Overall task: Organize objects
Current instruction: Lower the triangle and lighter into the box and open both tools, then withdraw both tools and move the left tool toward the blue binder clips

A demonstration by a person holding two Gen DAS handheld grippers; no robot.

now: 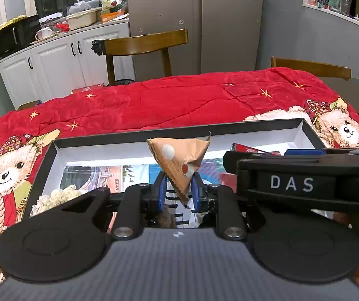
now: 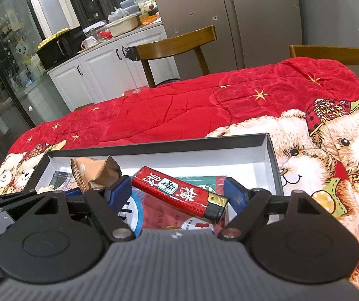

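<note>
Over one box (image 1: 307,128), the left tongs (image 1: 178,190) pinch one tan packet (image 1: 179,160); the right tongs (image 2: 177,193), spread wide, apparently bracket one red lighter (image 2: 179,192).

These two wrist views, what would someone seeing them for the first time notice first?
Probably the bright red teddy-bear quilt covering the table. Next, the tan triangular snack packet pinched upright by the left gripper over the shallow dark-rimmed box. In the right wrist view, a red lighter with a mahjong-tile print lies slantwise between the spread blue fingers of the right gripper, above the same box.
</note>
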